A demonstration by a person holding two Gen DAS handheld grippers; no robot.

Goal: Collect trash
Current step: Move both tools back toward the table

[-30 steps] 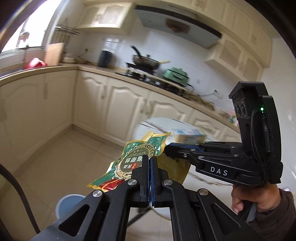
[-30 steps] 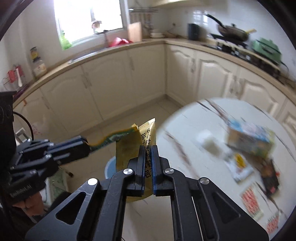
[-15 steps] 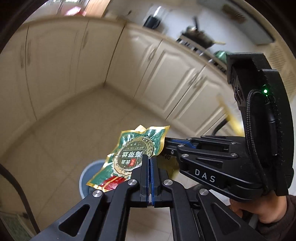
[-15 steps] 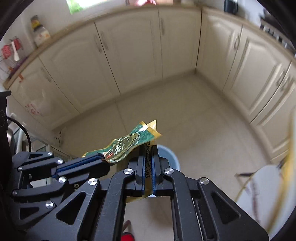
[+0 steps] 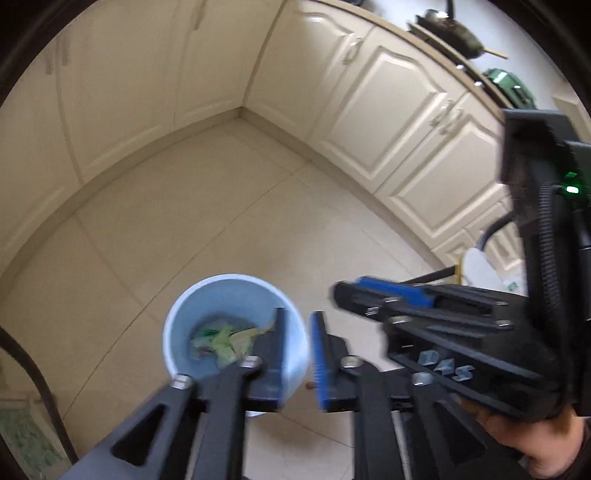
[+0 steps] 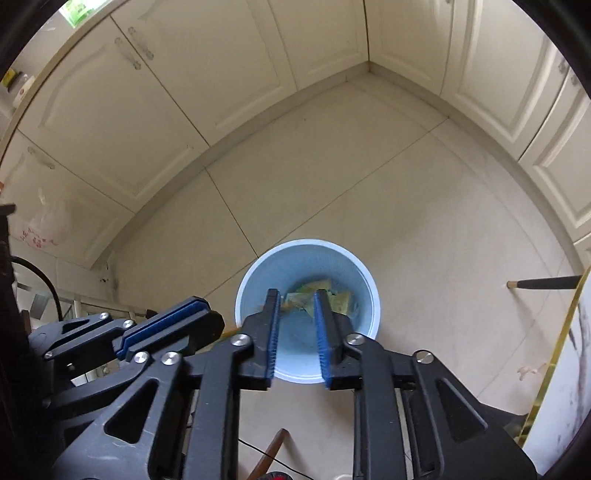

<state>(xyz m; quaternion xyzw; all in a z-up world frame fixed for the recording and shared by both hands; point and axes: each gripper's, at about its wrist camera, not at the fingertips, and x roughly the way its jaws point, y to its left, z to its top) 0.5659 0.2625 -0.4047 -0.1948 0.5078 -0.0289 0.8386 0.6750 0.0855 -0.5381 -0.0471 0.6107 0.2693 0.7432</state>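
A pale blue bin (image 5: 207, 295) stands on the tiled floor, and green and yellow wrappers (image 5: 225, 339) lie at its bottom. My left gripper (image 5: 299, 317) hangs over the bin's right rim, its jaws opening with nothing between them. In the right wrist view the same bin (image 6: 258, 273) sits straight below my right gripper (image 6: 295, 295), whose jaws are also opening and hold nothing; the wrappers (image 6: 332, 295) show in the bin beyond the fingers. Each gripper appears in the other's view: the right one (image 5: 343, 291) to the right, the left one (image 6: 199, 306) to the left.
Cream cabinet doors (image 6: 147, 110) wrap around the floor corner. A round white table with a gold rim (image 6: 565, 332) and a dark table leg (image 6: 543, 282) stand at the right. A stove with a pan (image 5: 450, 29) sits on the counter. A person's hand (image 5: 535, 443) holds the right gripper.
Both grippers dropped toward the bin and tilted downward. Their jaws parted, and the green wrapper and the yellow wrapper left the fingers and now lie in the bin.
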